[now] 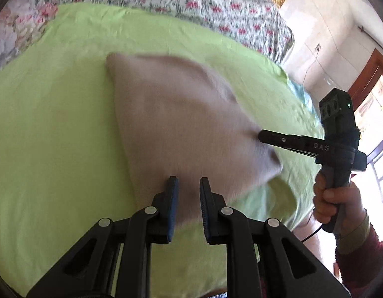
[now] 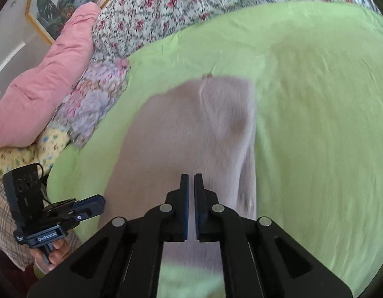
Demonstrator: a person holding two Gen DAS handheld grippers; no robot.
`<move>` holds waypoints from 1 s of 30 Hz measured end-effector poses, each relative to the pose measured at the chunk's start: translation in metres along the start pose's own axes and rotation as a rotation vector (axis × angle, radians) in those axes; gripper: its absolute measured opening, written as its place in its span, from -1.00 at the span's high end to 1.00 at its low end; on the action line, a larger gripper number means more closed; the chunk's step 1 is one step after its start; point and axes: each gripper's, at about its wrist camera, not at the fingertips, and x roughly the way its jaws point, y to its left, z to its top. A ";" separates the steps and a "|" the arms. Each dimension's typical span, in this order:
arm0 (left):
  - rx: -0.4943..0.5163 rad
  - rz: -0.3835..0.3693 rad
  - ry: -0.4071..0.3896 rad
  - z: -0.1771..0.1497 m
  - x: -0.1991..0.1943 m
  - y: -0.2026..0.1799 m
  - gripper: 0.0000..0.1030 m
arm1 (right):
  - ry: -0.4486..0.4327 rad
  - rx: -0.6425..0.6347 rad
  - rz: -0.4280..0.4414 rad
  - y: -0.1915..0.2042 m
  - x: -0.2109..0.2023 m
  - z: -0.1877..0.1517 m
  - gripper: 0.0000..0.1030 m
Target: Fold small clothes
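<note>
Beige garment (image 1: 181,124) lies mid-bed on the lime-green sheet (image 1: 55,124); soft, fuzzy knit, roughly triangular, motion-blurred. In the left wrist view its long axis runs from 11 o'clock to 5 o'clock, narrow corner at 11. Left hand-held gripper (image 1: 189,186): jaws narrowly apart, cloth edge between; whether clamped I cannot tell. Right hand-held gripper (image 2: 191,181): jaws together over the cloth; grip unclear. Floral quilt (image 2: 179,0) at 12 o'clock.

Green sheet (image 2: 315,124) lies open around the garment (image 2: 186,129); bedding (image 2: 166,2) blocks behind.
</note>
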 end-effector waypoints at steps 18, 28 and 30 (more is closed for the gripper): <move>-0.077 0.014 -0.011 -0.036 -0.007 0.005 0.59 | -0.028 0.071 -0.072 -0.028 -0.021 -0.049 0.91; -0.051 0.038 -0.043 -0.039 -0.026 -0.002 0.35 | -0.081 0.074 -0.025 -0.007 -0.042 -0.058 0.90; -0.044 0.045 -0.066 -0.034 -0.033 -0.003 0.22 | -0.103 0.062 -0.011 -0.001 -0.046 -0.057 0.90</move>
